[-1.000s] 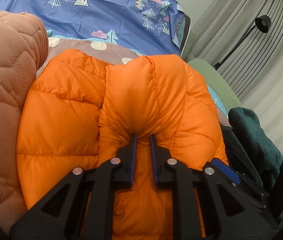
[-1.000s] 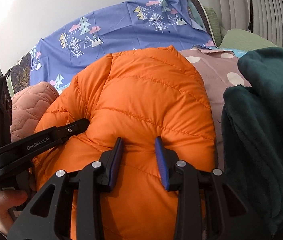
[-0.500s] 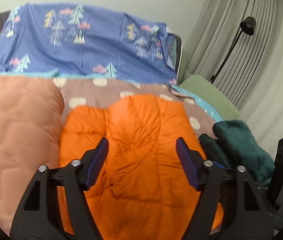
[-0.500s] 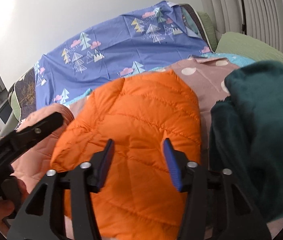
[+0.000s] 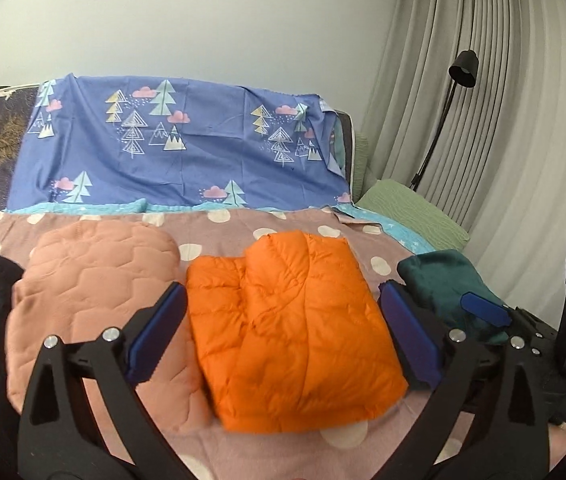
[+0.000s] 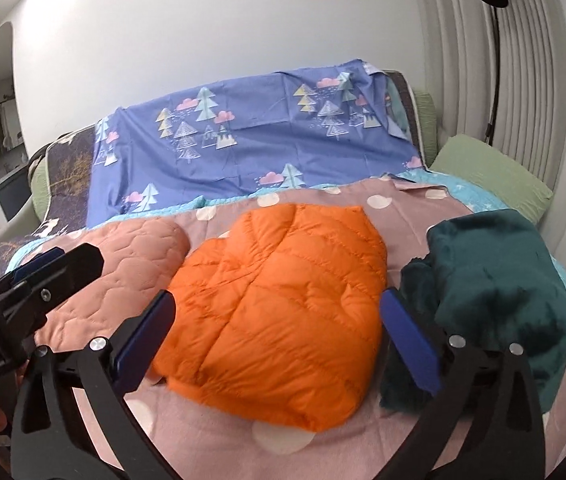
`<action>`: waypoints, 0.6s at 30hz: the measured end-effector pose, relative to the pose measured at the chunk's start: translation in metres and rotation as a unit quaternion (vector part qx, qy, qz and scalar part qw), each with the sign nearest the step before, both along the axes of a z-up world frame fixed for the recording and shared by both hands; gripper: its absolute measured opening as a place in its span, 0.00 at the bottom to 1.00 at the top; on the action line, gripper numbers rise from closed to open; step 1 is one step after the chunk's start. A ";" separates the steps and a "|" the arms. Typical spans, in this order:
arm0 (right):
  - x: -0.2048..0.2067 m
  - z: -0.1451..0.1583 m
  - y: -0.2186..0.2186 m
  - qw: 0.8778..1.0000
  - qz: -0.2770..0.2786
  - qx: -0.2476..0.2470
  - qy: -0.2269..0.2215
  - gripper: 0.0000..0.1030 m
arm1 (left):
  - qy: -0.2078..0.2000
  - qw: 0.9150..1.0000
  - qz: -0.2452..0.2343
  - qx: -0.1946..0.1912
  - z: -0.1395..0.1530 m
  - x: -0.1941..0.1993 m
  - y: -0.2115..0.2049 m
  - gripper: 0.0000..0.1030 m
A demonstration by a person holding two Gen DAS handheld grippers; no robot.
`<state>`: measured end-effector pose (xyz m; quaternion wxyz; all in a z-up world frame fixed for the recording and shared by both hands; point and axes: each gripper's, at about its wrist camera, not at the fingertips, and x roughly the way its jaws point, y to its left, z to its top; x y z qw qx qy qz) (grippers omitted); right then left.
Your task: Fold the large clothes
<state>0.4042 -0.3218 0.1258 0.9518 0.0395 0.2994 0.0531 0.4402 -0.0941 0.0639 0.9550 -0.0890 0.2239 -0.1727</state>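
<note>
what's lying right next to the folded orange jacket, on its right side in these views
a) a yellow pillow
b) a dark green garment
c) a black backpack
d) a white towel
b: in both views a dark green garment lies bunched on the dotted blanket to the right of the orange jacket, while the pink quilted garment lies on the jacket's other side.

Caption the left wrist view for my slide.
Open left gripper above folded orange jacket, between pink jacket and green garment.
</note>
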 end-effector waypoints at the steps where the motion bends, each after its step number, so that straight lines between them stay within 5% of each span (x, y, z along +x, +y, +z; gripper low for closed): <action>1: -0.004 0.000 0.002 1.000 0.002 0.004 0.001 0.99 | -0.001 1.000 0.001 0.000 0.001 -0.006 0.002 0.97; 8: -0.026 -0.028 -0.009 0.997 -0.015 0.060 0.045 0.99 | 0.005 1.000 0.021 0.003 -0.004 -0.038 0.012 0.98; 18: -0.029 -0.067 -0.021 0.993 -0.036 0.079 0.074 0.99 | 0.011 0.993 0.035 0.110 -0.024 -0.048 -0.011 0.98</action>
